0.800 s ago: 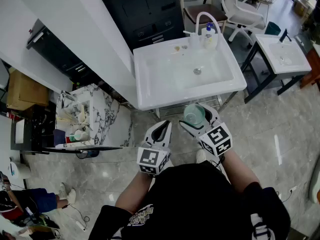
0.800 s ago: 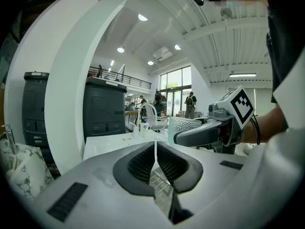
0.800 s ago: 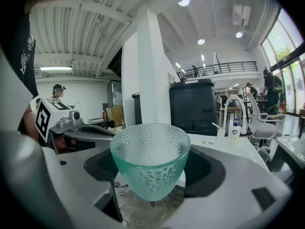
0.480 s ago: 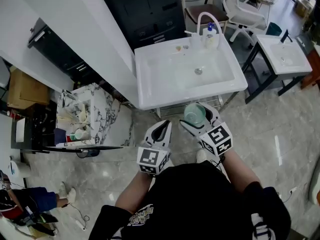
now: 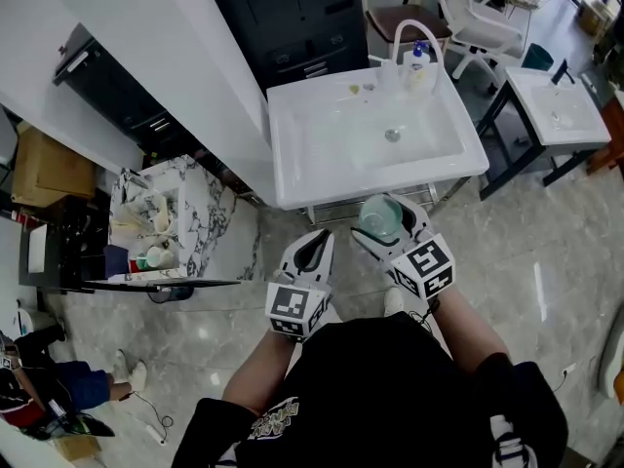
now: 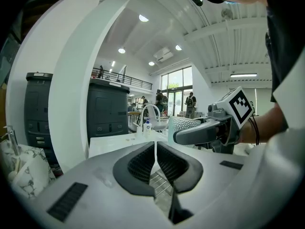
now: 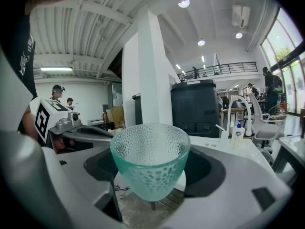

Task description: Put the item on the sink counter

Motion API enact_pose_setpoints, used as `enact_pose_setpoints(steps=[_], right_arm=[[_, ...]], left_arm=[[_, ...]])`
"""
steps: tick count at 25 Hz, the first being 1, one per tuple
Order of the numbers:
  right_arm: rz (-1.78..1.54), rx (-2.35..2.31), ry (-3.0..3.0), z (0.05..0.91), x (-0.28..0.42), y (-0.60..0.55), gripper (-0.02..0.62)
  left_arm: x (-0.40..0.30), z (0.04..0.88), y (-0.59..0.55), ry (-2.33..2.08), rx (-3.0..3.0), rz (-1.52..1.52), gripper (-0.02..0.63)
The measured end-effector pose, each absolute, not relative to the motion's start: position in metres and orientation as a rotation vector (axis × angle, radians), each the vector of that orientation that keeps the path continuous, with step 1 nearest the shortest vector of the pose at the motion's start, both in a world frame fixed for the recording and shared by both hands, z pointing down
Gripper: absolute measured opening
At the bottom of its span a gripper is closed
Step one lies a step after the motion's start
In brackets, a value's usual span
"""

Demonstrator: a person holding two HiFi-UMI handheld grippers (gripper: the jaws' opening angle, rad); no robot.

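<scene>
I've got the glass cup [image 7: 150,163] clamped upright in my right gripper [image 5: 387,226], just short of the sink [image 5: 300,175], so it sets down level; my left gripper [image 5: 315,246] is pinched together, empty.

Dimpled green glass cup [image 7: 150,166], upright, near white sink counter [image 5: 289,154]

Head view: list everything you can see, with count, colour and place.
sink: one, white, straight ahead
faucet: one, white, back of the sink
soap bottle: one, white and blue, beside the faucet
small sink: one, white, far right
cabinet: one, dark, behind the sink
marble shelf: one, white-grey, left of the sink
box: one, brown, far left
cup: one, teal glass, in the right hand-held gripper
left hand-held gripper: one, white, shut, empty
</scene>
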State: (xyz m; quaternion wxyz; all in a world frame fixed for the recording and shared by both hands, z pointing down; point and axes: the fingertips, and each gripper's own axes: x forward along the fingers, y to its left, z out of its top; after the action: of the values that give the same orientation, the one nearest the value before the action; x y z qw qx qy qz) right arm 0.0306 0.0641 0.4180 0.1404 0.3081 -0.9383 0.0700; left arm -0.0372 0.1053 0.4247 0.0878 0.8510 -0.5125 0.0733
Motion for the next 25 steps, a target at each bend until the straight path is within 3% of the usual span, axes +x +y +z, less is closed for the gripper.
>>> enact_pose_setpoints(steps=[25], right_arm=[[0.199, 0.994, -2.708, 0.42, -0.066, 0.062, 0.433]], left_arm=[[-0.134, 0.428, 0.109, -1.455, 2.611, 0.235, 0.025]])
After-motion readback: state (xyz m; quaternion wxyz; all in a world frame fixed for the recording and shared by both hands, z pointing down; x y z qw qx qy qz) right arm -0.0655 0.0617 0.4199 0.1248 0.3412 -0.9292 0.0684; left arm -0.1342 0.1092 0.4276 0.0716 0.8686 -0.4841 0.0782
